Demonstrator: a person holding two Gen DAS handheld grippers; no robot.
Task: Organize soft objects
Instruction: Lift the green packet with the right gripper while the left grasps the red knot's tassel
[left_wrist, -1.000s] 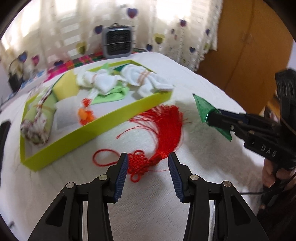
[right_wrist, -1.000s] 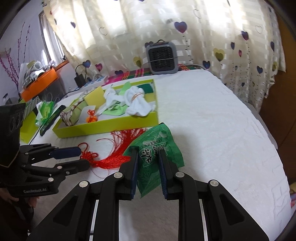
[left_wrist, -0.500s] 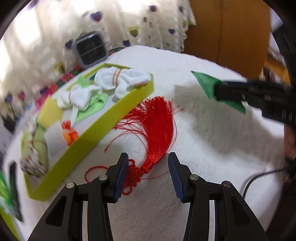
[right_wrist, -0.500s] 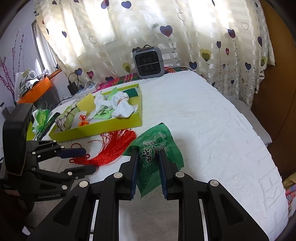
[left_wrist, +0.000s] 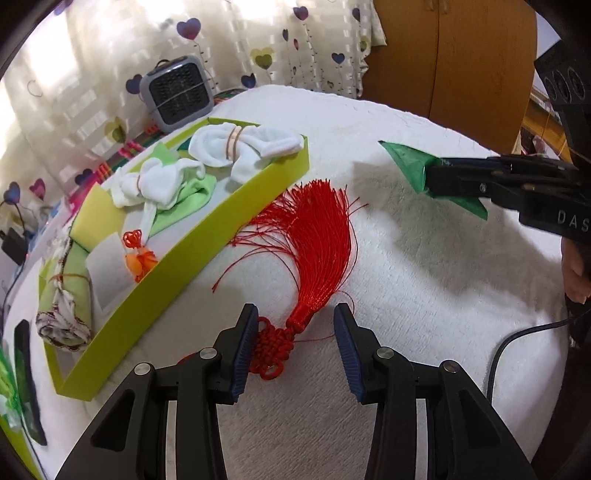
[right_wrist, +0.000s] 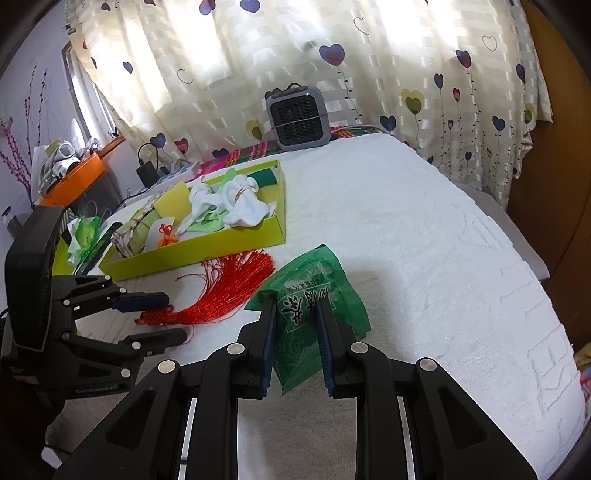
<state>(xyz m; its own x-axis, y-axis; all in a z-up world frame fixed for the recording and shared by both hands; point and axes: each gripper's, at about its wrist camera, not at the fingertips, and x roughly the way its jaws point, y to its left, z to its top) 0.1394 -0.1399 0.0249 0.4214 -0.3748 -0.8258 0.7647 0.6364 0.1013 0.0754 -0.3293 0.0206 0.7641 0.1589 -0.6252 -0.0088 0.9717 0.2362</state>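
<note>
A red tassel with a knotted head (left_wrist: 314, 258) lies on the white bed cover beside a yellow-green tray (left_wrist: 207, 254). My left gripper (left_wrist: 295, 332) is open, its jaws either side of the tassel's knot, low over the cover. My right gripper (right_wrist: 295, 321) is shut on a green plastic packet (right_wrist: 314, 295) and holds it above the cover, right of the tassel (right_wrist: 221, 291). The packet (left_wrist: 410, 166) and the right gripper (left_wrist: 428, 177) show at the right of the left wrist view. The left gripper (right_wrist: 166, 317) shows at the left of the right wrist view.
The tray (right_wrist: 207, 247) holds white rolled socks (left_wrist: 240, 147), a green cloth, a yellow sponge, a small orange charm (left_wrist: 140, 254) and a wrapped bundle. A grey heater (right_wrist: 299, 118) stands at the bed's far edge by the curtain. A wooden wardrobe (left_wrist: 461, 55) is at the right.
My left gripper has moved forward along the tassel, so its knot now lies between the jaws. My right gripper has kept hold of the green packet and lifted slightly.
</note>
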